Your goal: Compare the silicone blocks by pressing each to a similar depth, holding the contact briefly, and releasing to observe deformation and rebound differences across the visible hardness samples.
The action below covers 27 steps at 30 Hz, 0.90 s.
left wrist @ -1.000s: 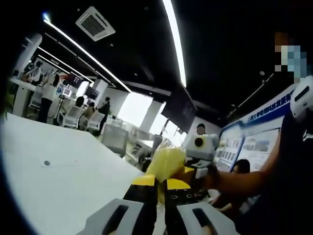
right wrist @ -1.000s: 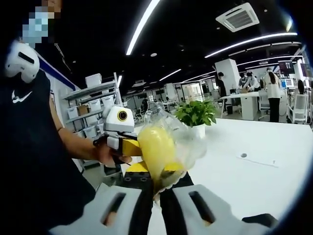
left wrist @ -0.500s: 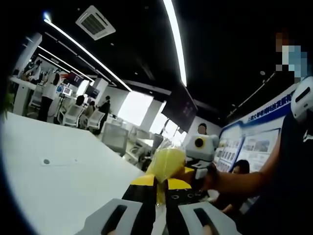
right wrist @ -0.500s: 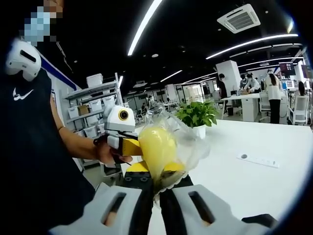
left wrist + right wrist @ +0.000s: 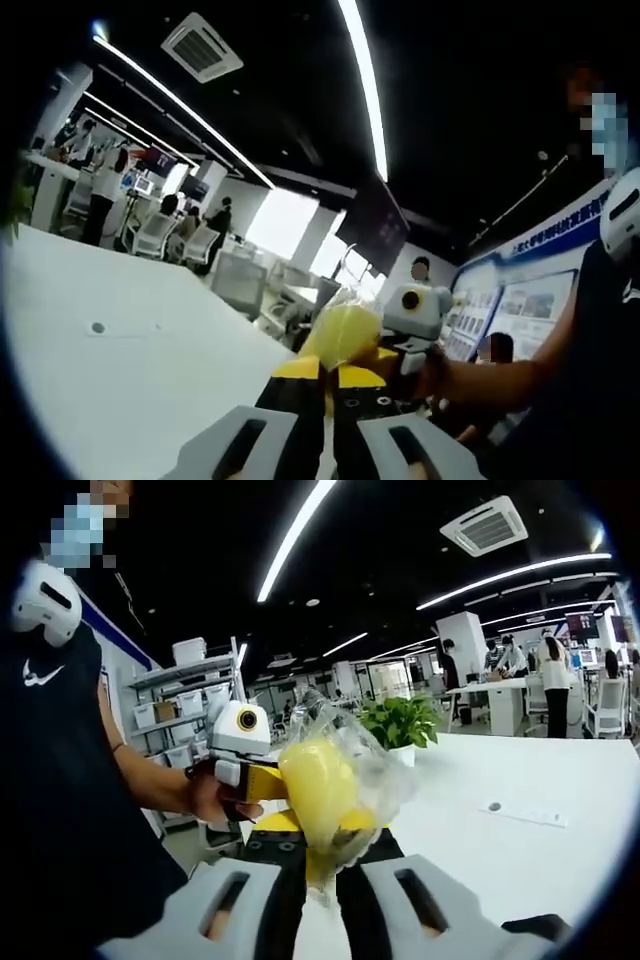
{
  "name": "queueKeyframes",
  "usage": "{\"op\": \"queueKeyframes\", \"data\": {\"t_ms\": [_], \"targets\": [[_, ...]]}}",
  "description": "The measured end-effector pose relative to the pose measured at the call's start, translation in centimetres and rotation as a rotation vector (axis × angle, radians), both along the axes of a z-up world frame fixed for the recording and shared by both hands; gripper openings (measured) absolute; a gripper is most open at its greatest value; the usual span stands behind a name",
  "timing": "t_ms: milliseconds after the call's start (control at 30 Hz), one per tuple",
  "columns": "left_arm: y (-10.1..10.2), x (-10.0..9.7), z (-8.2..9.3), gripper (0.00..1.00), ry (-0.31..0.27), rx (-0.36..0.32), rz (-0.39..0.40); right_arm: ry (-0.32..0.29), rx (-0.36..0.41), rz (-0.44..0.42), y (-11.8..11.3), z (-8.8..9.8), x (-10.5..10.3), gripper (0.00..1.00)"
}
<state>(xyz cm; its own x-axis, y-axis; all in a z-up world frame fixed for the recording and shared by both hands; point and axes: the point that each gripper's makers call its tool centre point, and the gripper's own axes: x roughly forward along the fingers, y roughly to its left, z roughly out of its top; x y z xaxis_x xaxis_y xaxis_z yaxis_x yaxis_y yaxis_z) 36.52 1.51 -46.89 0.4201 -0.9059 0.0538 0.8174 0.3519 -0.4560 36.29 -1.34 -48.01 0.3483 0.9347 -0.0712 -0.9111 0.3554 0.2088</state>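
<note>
Around you is an open office with a black ceiling, long light strips and people at desks far off; a wide white tabletop (image 5: 120,380) stretches beneath your hands. You hold both tools up in the air above it, off its near edge, meeting at one soft yellow silicone block wrapped in a crinkled clear plastic bag (image 5: 325,785). Your right gripper (image 5: 318,865) has its jaws drawn almost together, pinching the lower end of the bagged block, which rises upright between the yellow-tipped jaws. Your left gripper (image 5: 328,385) also has its jaws nearly closed, clamped on the same yellow bagged block (image 5: 345,335) from the opposite side. In the right gripper view your left hand (image 5: 215,800) grips the other tool just beside the block. A green potted plant (image 5: 400,725) stands on the tabletop behind the bag, well apart from it.
</note>
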Motion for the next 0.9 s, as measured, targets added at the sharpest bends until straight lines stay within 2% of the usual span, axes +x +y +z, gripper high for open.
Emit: {"op": "queueKeyframes", "data": {"t_ms": [33, 133, 200, 267, 333, 400, 433, 567, 700, 900], "targets": [[0.1, 0.1, 0.0, 0.0, 0.0, 0.0, 0.004, -0.025, -0.004, -0.008, 0.1, 0.1, 0.2, 0.09], [0.3, 0.2, 0.2, 0.0, 0.014, -0.017, 0.007, -0.02, -0.001, -0.013, 0.3, 0.1, 0.4, 0.14], [0.3, 0.3, 0.2, 0.0, 0.013, -0.011, 0.011, -0.037, 0.007, -0.03, 0.3, 0.3, 0.8, 0.23], [0.3, 0.4, 0.0, 0.0, 0.015, -0.004, 0.011, -0.037, 0.035, -0.058, 0.2, 0.7, 1.3, 0.42], [0.4, 0.4, -0.1, 0.0, 0.023, -0.009, 0.011, -0.04, 0.019, -0.119, -0.3, 0.6, 2.2, 0.65], [0.4, 0.4, -0.1, 0.0, 0.026, -0.015, 0.013, -0.03, 0.044, -0.138, -0.4, 0.7, 2.7, 0.89], [0.5, 0.5, -0.1, 0.0, 0.029, -0.018, 0.014, -0.034, 0.078, -0.174, -0.8, 1.2, 3.2, 0.97], [0.4, 0.6, 0.1, 0.0, 0.031, -0.025, 0.013, -0.071, 0.061, -0.189, -1.5, 1.0, 3.0, 0.97], [0.4, 0.8, 0.3, 0.0, 0.033, -0.033, 0.009, -0.035, 0.025, -0.192, -2.1, 0.3, 3.0, 0.97], [0.2, 1.1, 0.5, 0.0, 0.044, -0.049, 0.002, -0.047, 0.011, -0.233, -3.6, 0.3, 3.4, 0.97]]}}
